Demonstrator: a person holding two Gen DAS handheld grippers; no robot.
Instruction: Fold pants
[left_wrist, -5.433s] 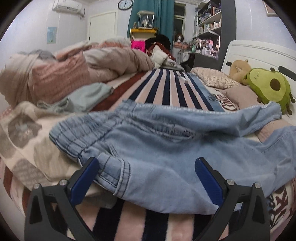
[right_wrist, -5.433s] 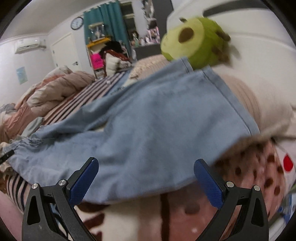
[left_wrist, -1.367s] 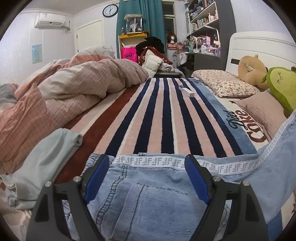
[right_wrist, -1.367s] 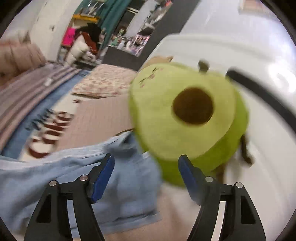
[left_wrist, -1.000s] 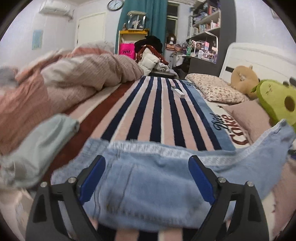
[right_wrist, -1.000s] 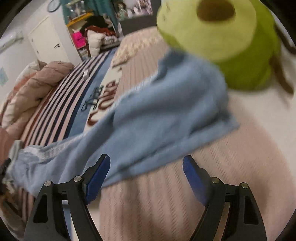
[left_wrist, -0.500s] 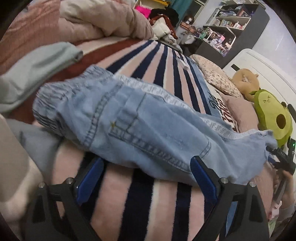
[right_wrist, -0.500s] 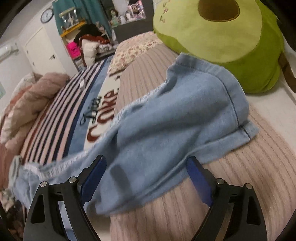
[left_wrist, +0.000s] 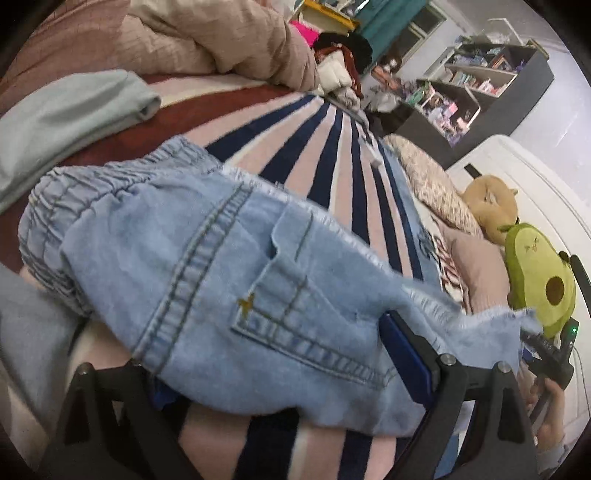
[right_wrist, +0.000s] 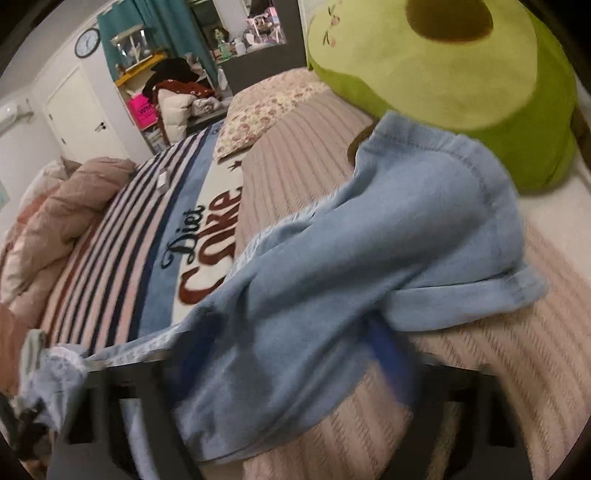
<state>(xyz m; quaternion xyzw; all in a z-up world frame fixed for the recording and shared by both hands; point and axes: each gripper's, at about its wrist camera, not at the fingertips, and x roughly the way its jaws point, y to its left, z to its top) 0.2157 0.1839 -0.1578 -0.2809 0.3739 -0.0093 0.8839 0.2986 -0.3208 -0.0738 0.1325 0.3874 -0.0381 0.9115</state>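
Across the lower half of the left wrist view the pants (left_wrist: 229, 280) are lying lengthwise, elastic waistband at mid-left, legs running off toward the lower right where the right gripper (left_wrist: 546, 350) is showing small beside the avocado plush (left_wrist: 535, 273). The left gripper (left_wrist: 280, 376) is sitting at the seat/pocket end with its fingers spread wide and denim bulging between and over them; the right blue pad (left_wrist: 406, 358) is pressing against the cloth, the left pad is buried under it (closing or only straddling, cannot tell). In the right wrist view the pants (right_wrist: 332, 280) are stretching from lower left up to the cuff at upper right, touching the avocado plush (right_wrist: 443, 74) and draping over the ribbed pillow (right_wrist: 498, 369); that gripper's frame is blurring hard, fabric is covering most of it, one blue pad (right_wrist: 388, 350) is just peeking through, so its opening cannot be told. Long axis is running gripper to gripper: left nearer the waist, right nearer the cuffs, striped blanket (left_wrist: 332, 147) beyond. Compared with half a second ago, both grippers are pushing further in under the denim, where the cloth was lying clear above the open pads; the cuff edge is bunching more.
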